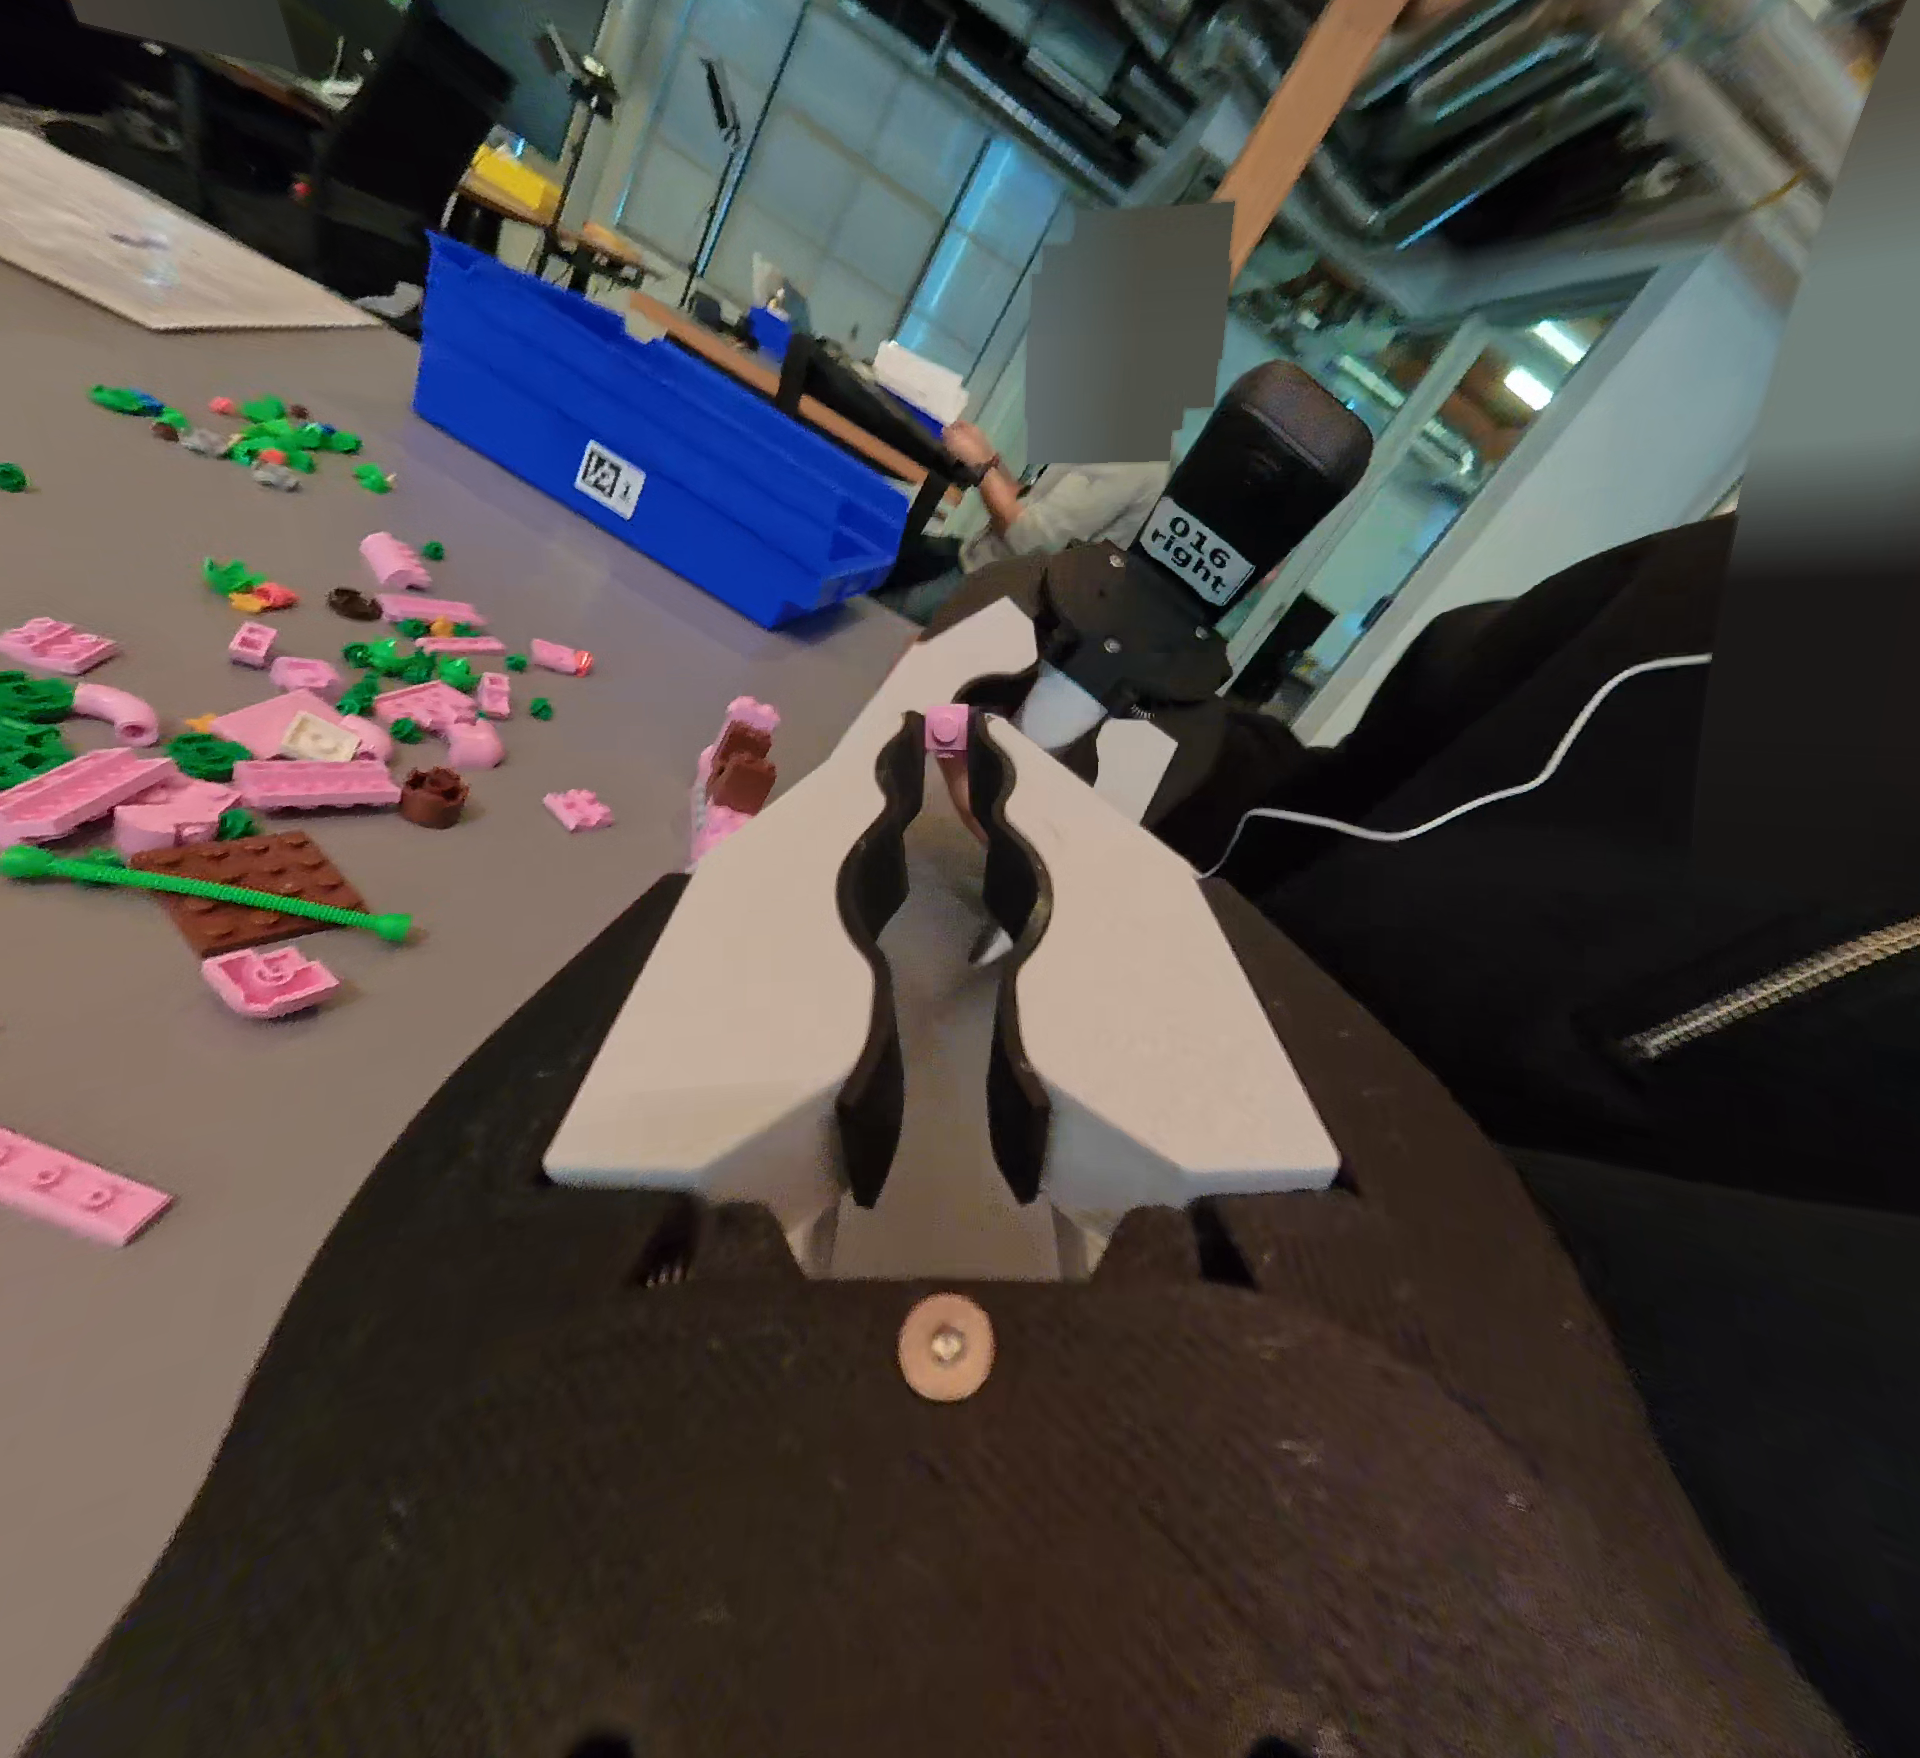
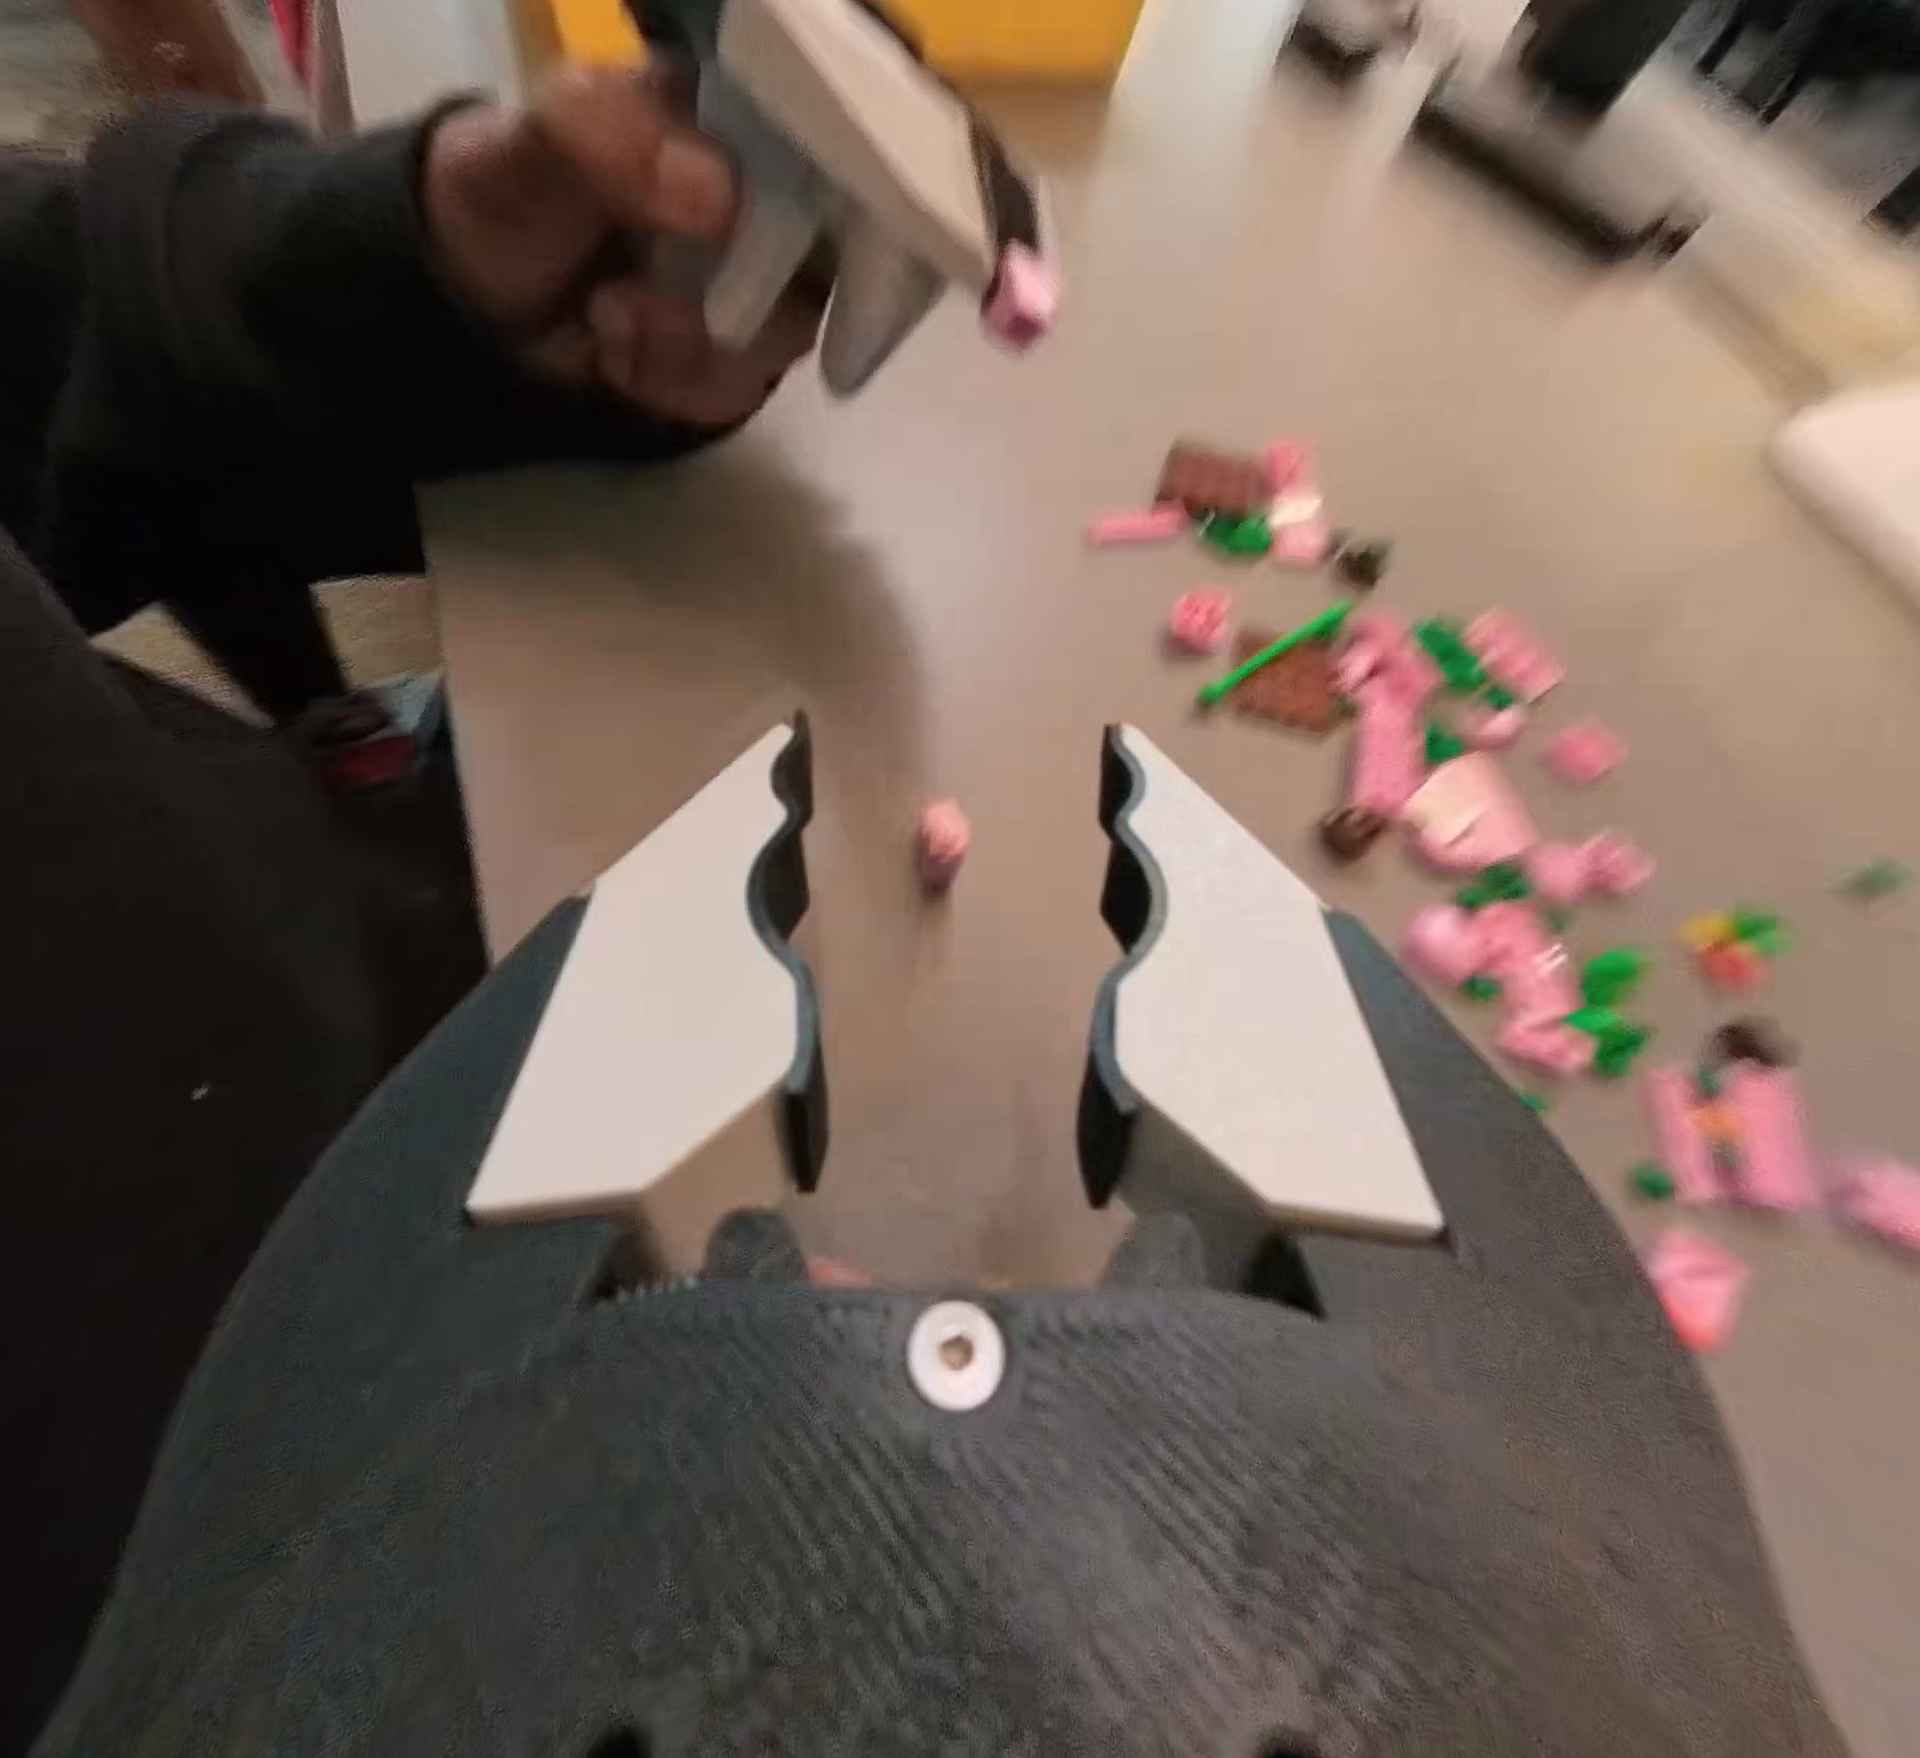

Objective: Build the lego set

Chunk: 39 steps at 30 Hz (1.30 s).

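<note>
My left gripper [image 1: 950, 758] is shut on a small pink brick [image 1: 948, 729] at its fingertips and holds it above the grey table [image 1: 582, 742]. In the right wrist view that gripper [image 2: 982, 280] hangs at the top with the pink brick [image 2: 1020, 297], held by a hand. My right gripper [image 2: 956, 737] is open and empty above the table. A small pink piece [image 2: 943, 841] stands on the table between its fingers. Its black body [image 1: 1132, 638] shows just beyond the left fingertips. Loose pink, green and brown bricks [image 1: 312, 732] lie to the left.
A pink and brown part-built piece [image 1: 740, 763] stands near the left fingers. A brown plate [image 1: 260, 887] and a green stalk [image 1: 208, 893] lie in the pile. A blue bin [image 1: 644, 461] stands at the back. The table edge [image 2: 447, 669] is by my dark sleeve. My right fingertips sit around 7 cm from my left ones. From the right gripper's tips to the green stalk [image 1: 208, 893] is close to 12 cm. My right wrist view [image 2: 1289, 648] looks at it from another angle.
</note>
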{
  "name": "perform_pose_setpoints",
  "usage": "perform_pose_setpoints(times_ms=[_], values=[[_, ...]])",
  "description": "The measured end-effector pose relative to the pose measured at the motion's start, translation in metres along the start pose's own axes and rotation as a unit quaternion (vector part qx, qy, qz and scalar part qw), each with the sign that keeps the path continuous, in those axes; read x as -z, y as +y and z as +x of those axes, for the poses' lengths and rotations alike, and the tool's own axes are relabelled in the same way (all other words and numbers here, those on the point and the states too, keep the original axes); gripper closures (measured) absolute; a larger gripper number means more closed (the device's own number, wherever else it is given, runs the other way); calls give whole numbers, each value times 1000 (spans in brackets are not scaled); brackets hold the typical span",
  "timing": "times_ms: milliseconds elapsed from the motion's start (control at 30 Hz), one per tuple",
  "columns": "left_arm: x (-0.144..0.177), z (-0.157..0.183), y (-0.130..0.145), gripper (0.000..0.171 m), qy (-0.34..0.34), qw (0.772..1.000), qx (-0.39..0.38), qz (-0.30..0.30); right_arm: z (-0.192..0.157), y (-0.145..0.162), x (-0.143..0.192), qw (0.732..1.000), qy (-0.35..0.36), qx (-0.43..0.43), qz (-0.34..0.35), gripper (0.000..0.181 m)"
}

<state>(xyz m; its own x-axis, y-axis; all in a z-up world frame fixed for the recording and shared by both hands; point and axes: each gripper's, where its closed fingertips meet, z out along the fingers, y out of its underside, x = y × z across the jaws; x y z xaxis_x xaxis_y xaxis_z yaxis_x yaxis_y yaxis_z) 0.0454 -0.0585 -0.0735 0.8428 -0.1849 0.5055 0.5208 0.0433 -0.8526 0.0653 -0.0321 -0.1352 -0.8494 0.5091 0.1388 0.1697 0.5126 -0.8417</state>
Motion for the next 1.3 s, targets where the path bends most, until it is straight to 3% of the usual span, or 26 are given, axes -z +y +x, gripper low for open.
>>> perform_pose_setpoints(times_ms=[167,333,433,567,767,967,1300], values=[[-11,-10,28,166,-55,993,-49,-95,2,36,-14,997,19,-63,-46,140],[-13,-21,60,165,-113,961,-129,-215,2,55,-28,992,3,-81,-96,147],[-13,-22,70,165,-124,946,-155,-255,0,51,-30,992,-13,-96,-78,152],[-17,-20,76,165,-117,933,-169,-296,-1,51,-29,993,-25,-87,-74,174],[-13,-27,94,165,-115,895,-171,-395,-4,54,-26,994,-41,-63,-74,176],[-14,-32,98,165,-123,862,-188,-455,-9,53,-26,992,-77,-62,-72,175],[-20,-36,104,165,-101,838,-199,-497,-9,52,-27,991,-95,-63,-72,175]])
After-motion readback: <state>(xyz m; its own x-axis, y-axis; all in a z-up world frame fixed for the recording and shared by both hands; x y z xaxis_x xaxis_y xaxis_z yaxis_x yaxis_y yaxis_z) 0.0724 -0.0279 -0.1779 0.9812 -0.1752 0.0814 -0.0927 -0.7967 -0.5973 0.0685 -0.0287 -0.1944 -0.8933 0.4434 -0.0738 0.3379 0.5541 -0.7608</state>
